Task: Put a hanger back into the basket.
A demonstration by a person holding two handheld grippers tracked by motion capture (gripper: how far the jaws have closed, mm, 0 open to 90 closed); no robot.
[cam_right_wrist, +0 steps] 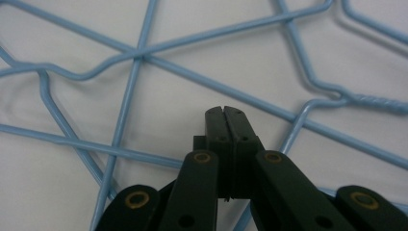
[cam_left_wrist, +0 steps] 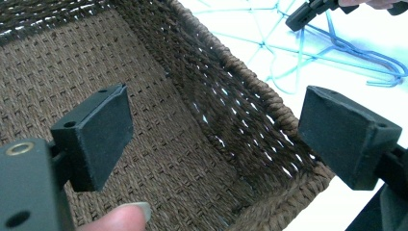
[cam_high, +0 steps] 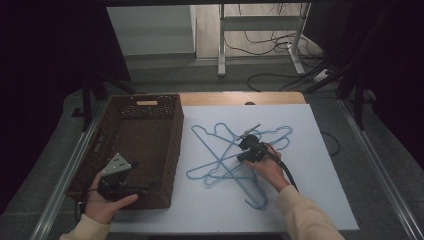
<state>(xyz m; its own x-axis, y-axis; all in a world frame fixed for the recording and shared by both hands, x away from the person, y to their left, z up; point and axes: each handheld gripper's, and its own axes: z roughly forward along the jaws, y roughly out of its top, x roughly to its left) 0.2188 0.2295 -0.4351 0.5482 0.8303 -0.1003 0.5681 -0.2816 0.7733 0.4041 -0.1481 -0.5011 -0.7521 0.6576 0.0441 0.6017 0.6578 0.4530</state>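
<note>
High view, right hand (cam_high: 269, 167): reaches forward from the lower right, sleeve at the wrist, palm down, cable trailing back along the forearm.
High view, right gripper (cam_high: 248, 141): low over the pile of hangers (cam_high: 235, 155), nose pointing away from the person; whether the jaws are apart cannot be told from here.
High view, hangers: blue wire, crossed and tangled on the white board (cam_high: 320, 200), just right of the basket (cam_high: 150, 150).
High view, left hand (cam_high: 102, 202): cups the left gripper (cam_high: 142, 188) from below at the basket's near corner, thumb alongside; grey plate on top, jaws aimed to the right, across the basket.
Left gripper view, jaws: 2 black pads stand wide apart with nothing between them.
Left gripper view, basket (cam_left_wrist: 202, 125): brown woven floor and wall below the pads; 1 pad hangs over the floor, the other near the rim.
Left gripper view, fingertip (cam_left_wrist: 122, 219): at the bottom edge.
Left gripper view, background: hangers (cam_left_wrist: 337, 48) on the white board beyond the rim, right gripper (cam_left_wrist: 308, 12) above them.
Right gripper view, jaws: pressed together, pads touching, nothing between them.
Right gripper view, hangers (cam_right_wrist: 144, 53): wires cross on the board under and beyond the closed tips; contact cannot be told.
</note>
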